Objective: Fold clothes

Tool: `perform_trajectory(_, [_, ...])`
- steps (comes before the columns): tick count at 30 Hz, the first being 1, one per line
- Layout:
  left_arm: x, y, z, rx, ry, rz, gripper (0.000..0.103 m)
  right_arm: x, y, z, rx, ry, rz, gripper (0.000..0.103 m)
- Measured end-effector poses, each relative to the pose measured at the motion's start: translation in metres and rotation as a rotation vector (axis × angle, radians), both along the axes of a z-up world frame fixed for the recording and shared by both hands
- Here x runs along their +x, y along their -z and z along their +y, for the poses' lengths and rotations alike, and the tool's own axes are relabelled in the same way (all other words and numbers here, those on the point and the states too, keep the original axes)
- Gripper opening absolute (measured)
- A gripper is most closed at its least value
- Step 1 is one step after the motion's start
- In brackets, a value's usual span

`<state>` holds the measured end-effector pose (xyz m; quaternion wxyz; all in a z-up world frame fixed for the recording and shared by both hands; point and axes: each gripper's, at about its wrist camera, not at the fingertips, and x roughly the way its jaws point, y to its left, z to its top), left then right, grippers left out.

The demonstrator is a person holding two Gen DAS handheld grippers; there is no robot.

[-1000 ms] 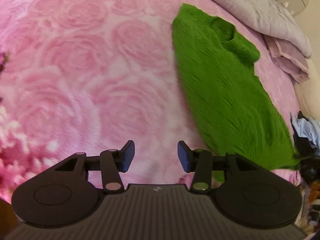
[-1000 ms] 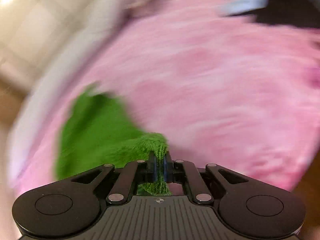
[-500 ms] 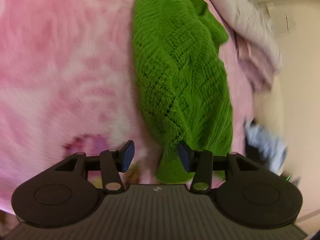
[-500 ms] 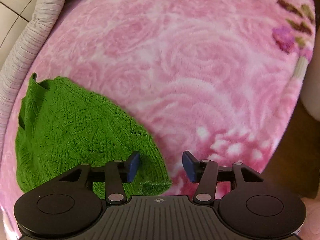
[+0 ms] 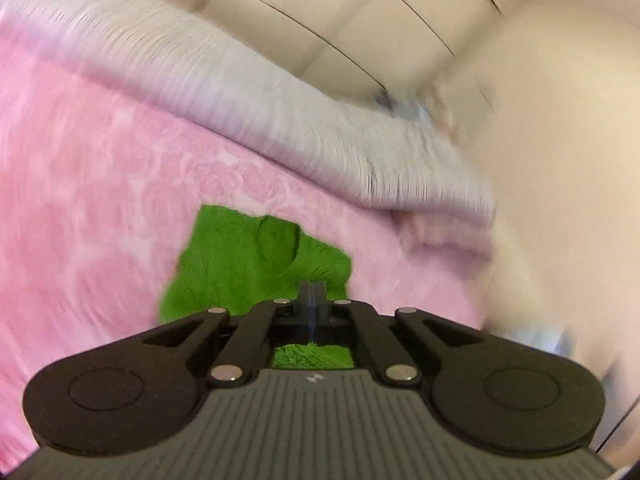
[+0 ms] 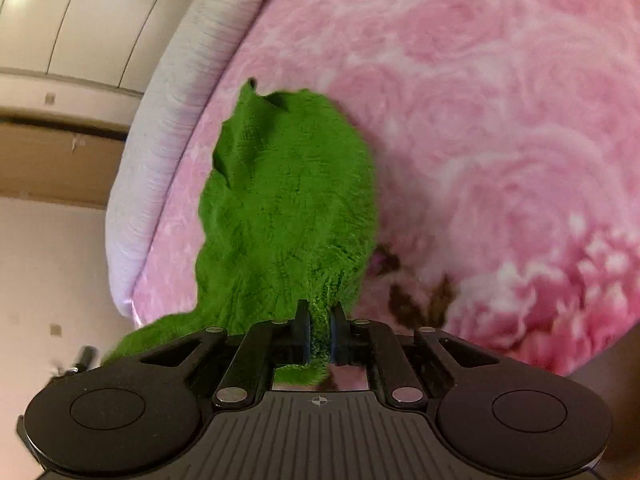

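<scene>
A green knitted sweater (image 6: 288, 200) lies on the pink rose-patterned blanket (image 6: 500, 120), its near end lifted. It also shows in the left wrist view (image 5: 240, 264), with its neck opening facing me. My right gripper (image 6: 319, 332) is shut on the sweater's near edge, green knit pinched between the pads. My left gripper (image 5: 313, 300) is shut, with green knit showing under and behind the closed fingers. The left wrist view is blurred by motion.
A grey-lilac ribbed quilt (image 5: 280, 112) is bunched along the far edge of the bed, seen also in the right wrist view (image 6: 176, 120). Beyond it are cream wall panels (image 5: 360, 20). The blanket (image 5: 80, 200) spreads wide to the left.
Both grippers were open half a second ago and are now shut on the sweater's near edge. Both views have swung toward the quilt and wall, and the sweater's near end has lifted.
</scene>
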<state>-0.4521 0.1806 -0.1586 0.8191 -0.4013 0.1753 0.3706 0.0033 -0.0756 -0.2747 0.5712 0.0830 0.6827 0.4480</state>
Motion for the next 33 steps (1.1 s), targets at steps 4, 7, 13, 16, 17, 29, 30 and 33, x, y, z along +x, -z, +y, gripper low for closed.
perform_trajectory(4, [0.02, 0.051, -0.005, -0.207, 0.07, 0.274, 0.005, -0.001, 0.026, -0.002, -0.278, -0.006, -0.169, 0.01])
perform_trajectory(7, [0.013, 0.11, -0.024, -0.425, 0.014, 0.209, 0.008, -0.012, 0.036, 0.002, -0.33, -0.082, -0.241, 0.037])
perform_trajectory(13, [0.005, 0.156, -0.04, -0.667, -0.231, -0.075, 0.024, -0.006, 0.046, -0.004, -0.326, -0.066, -0.264, 0.051])
perform_trajectory(16, [0.02, 0.15, -0.03, -0.638, -0.265, -0.118, 0.043, 0.001, 0.048, -0.004, -0.314, -0.033, -0.252, 0.052])
perform_trajectory(17, [0.029, 0.147, -0.023, -0.615, -0.266, -0.098, 0.045, 0.002, 0.048, -0.003, -0.311, -0.031, -0.254, 0.052])
perform_trajectory(29, [0.063, 0.199, 0.03, -0.734, -0.225, 0.027, 0.005, 0.004, 0.062, 0.018, -0.292, -0.046, -0.27, 0.053])
perform_trajectory(30, [0.058, 0.195, 0.024, -0.715, -0.207, 0.028, 0.004, 0.004, 0.062, 0.017, -0.289, -0.052, -0.273, 0.053])
perform_trajectory(33, [0.033, 0.172, -0.001, -0.625, -0.132, 0.035, 0.004, 0.001, 0.062, 0.012, -0.282, -0.078, -0.28, 0.053])
